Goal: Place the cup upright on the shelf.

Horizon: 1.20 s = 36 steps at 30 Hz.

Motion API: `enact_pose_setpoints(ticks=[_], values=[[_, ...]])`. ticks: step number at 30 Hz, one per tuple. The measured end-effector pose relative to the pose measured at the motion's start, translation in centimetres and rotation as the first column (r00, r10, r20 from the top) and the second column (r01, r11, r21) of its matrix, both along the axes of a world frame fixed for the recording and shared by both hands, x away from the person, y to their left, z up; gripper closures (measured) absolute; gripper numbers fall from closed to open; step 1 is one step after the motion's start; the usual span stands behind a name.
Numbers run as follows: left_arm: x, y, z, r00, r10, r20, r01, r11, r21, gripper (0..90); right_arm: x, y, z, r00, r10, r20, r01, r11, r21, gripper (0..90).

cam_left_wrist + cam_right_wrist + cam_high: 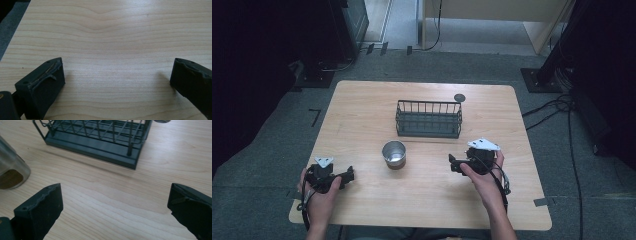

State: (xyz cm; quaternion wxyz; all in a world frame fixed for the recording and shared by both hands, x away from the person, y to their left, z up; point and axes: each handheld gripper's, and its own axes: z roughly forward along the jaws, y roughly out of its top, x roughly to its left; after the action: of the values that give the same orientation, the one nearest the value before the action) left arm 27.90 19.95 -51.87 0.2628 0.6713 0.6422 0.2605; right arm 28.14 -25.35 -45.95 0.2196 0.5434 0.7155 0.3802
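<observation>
Both tools gaping wide, holding nothing
Right tool (pixel 116 207) is facing a wire rack (pixel 100 140); steel cup (pixel 11 170) is sitting cropped leftward; left tool (pixel 117 82) is hovering over bare worktop (pixel 112 37).

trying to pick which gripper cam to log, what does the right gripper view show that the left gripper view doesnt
The right gripper view alone takes in the dark wire basket standing on the table ahead of the jaws, and the side of the metal cup at its left edge. The left gripper view alone has a strip of grey floor past the table's edge at its left. Both share bare light wood table between two black jaws set wide apart, so the right gripper and the left gripper are open with nothing between them.
</observation>
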Motion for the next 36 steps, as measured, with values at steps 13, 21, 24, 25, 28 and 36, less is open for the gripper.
enact_pose_setpoints(ticks=[13,21,24,25,28,36], values=[[0.0,0.0,0.0,1.0000,0.000,0.000,0.000,1.0000,0.000,0.0,0.6,4.0,0.2,0.9966,0.082,0.002,-0.082,0.997,0.009,0.0],[0.0,0.0,0.0,1.0000,0.000,0.000,0.000,1.0000,0.000,0.0,0.6,6.2,0.1,0.9903,0.139,0.003,-0.139,0.990,0.020,0.0],[0.0,0.0,0.0,1.0000,-0.002,-0.001,0.002,1.0000,0.001,0.0,0.6,7.4,-0.1,0.9854,0.170,0.005,-0.170,0.985,0.031,0.0],[0.0,0.0,0.0,1.0000,-0.003,-0.001,0.003,1.0000,0.001,0.0,0.7,7.6,-0.1,0.9847,0.174,0.004,-0.174,0.984,0.031,0.0],[0.0,0.0,0.0,1.0000,-0.003,0.000,0.003,1.0000,0.000,0.0,0.7,8.7,-0.3,0.9795,0.201,0.002,-0.201,0.979,0.035,0.0],[0.0,0.0,0.0,1.0000,-0.002,0.001,0.002,1.0000,-0.001,0.0,0.9,11.8,-1.1,0.9614,0.275,-0.010,-0.274,0.961,0.035,0.0]])
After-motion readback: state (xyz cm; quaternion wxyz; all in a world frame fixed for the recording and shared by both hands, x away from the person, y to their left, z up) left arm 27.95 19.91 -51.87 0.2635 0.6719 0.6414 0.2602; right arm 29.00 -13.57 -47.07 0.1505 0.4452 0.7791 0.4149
